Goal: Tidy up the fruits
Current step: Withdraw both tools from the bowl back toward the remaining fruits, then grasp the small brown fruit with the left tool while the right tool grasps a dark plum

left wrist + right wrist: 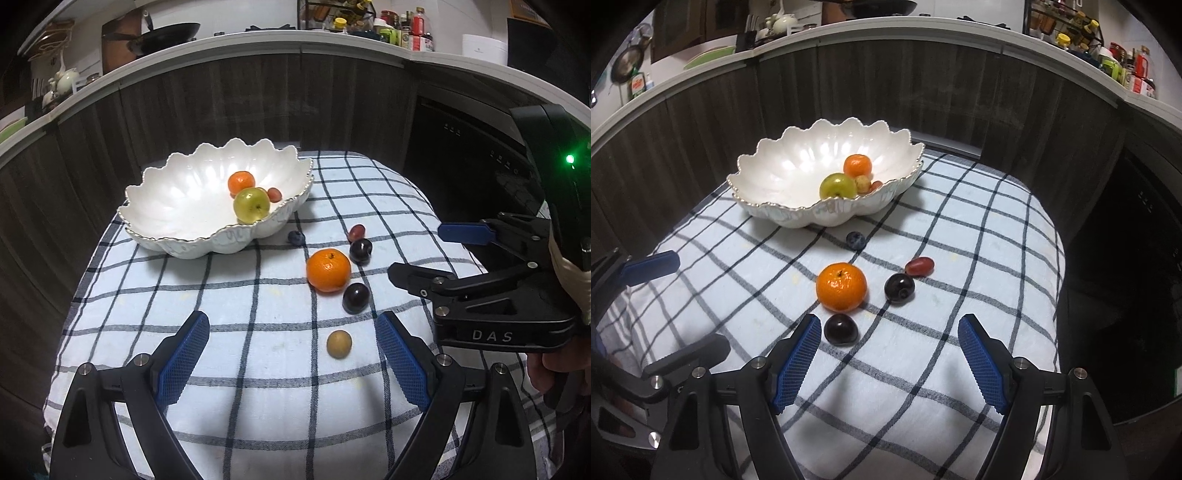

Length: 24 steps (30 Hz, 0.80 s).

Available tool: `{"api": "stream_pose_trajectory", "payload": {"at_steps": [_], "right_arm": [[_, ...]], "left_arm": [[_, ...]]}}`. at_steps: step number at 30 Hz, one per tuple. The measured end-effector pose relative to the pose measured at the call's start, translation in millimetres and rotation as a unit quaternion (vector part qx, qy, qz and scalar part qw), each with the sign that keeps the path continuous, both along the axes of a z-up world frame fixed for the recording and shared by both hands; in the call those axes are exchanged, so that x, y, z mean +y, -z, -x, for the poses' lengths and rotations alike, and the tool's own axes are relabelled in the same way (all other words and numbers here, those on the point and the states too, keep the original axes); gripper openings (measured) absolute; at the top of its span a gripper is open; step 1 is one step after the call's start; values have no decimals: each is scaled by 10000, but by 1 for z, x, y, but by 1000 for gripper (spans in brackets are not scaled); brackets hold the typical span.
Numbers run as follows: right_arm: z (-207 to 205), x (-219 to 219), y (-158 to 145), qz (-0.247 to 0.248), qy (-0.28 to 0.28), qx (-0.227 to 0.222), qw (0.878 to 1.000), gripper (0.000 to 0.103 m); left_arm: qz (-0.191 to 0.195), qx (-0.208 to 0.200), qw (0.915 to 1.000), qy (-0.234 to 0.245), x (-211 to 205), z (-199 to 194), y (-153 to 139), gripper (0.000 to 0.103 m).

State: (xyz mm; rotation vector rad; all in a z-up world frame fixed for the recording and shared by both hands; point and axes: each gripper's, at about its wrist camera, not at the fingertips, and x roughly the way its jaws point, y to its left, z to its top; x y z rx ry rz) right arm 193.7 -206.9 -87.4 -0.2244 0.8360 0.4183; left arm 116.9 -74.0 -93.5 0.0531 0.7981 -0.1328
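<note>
A white scalloped bowl [173, 206] [783, 162] stands at the far left of the checked cloth and holds a green apple [252, 205], a small orange [241, 182] and small fruits. On the cloth lie an orange [328, 270] [841, 286], two dark plums [355, 297] [360, 250], a red grape [357, 231], a blueberry [296, 238] and a small brown fruit [339, 343]. My left gripper [293, 360] is open and empty, with the brown fruit between its fingers. My right gripper [886, 360] is open and empty, just behind the near plum [841, 329].
The checked cloth [236, 295] covers a small table with edges on all sides. Dark wood panelling and a white counter with a pan [166, 37] and bottles stand behind. A dark appliance [465, 155] is at the right.
</note>
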Motion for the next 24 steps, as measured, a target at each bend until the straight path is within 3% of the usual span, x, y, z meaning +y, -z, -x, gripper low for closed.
{"api": "stream_pose_trajectory", "payload": {"at_steps": [5, 19, 24], "right_arm": [[-2, 1, 8, -14, -154, 103, 9998, 66], [-5, 10, 25, 2, -551, 155, 9984, 66], [-6, 12, 28, 65, -723, 81, 9973, 64]], "left_arm": [[-33, 68, 9998, 200, -7, 1, 8, 87], [-75, 123, 9993, 345, -11, -4, 30, 79], [-108, 265, 9988, 397, -14, -9, 42, 66]]}}
